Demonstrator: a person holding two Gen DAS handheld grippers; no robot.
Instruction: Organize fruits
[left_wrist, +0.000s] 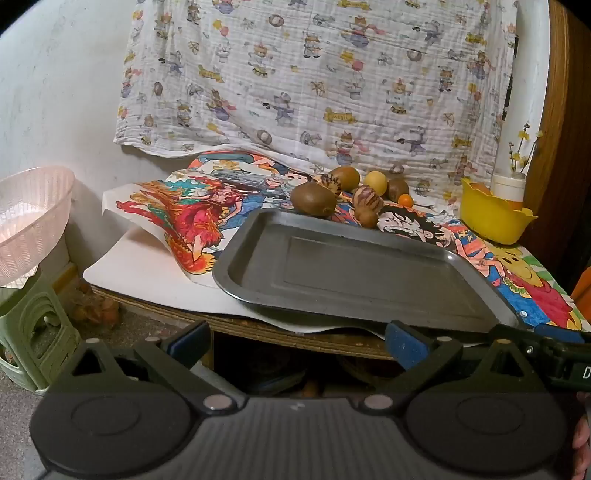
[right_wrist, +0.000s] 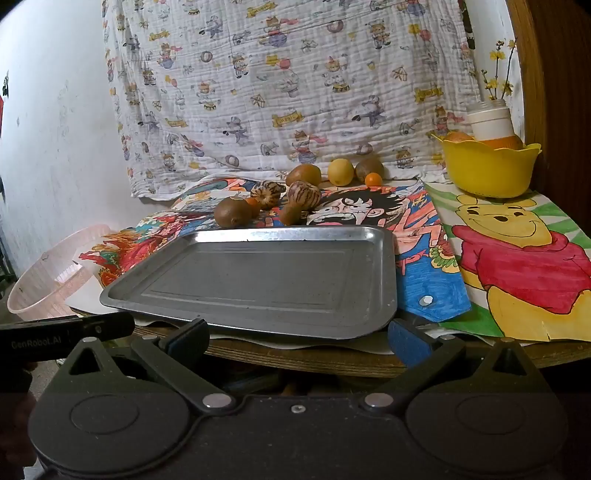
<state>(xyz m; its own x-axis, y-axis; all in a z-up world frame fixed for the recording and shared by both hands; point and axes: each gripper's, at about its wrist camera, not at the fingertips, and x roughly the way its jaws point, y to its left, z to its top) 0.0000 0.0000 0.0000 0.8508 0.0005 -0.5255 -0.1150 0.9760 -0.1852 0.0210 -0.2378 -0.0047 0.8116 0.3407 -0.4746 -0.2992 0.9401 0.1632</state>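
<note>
A bare metal tray (left_wrist: 258, 236) (right_wrist: 384, 258) lies on the table near its front edge. Behind it sit several fruits: a brown kiwi (left_wrist: 312, 199) (right_wrist: 231, 212), two striped reddish fruits (left_wrist: 367, 201) (right_wrist: 304, 195), a yellow round fruit (left_wrist: 376, 182) (right_wrist: 340, 171), a small orange one (left_wrist: 405, 200) (right_wrist: 373, 179) and more kiwis (left_wrist: 345, 178) (right_wrist: 303, 174). My left gripper (left_wrist: 297, 341) is open and empty, in front of the table edge. My right gripper (right_wrist: 297, 341) is open and empty, just before the tray's near rim.
A yellow bowl (left_wrist: 491, 218) (right_wrist: 487, 170) holding an orange and a white jar stands at the back right. A pink mesh basket (left_wrist: 29, 221) (right_wrist: 48, 284) sits left of the table on a green stool (left_wrist: 33, 332). Cartoon drawings cover the tabletop; a printed cloth hangs behind.
</note>
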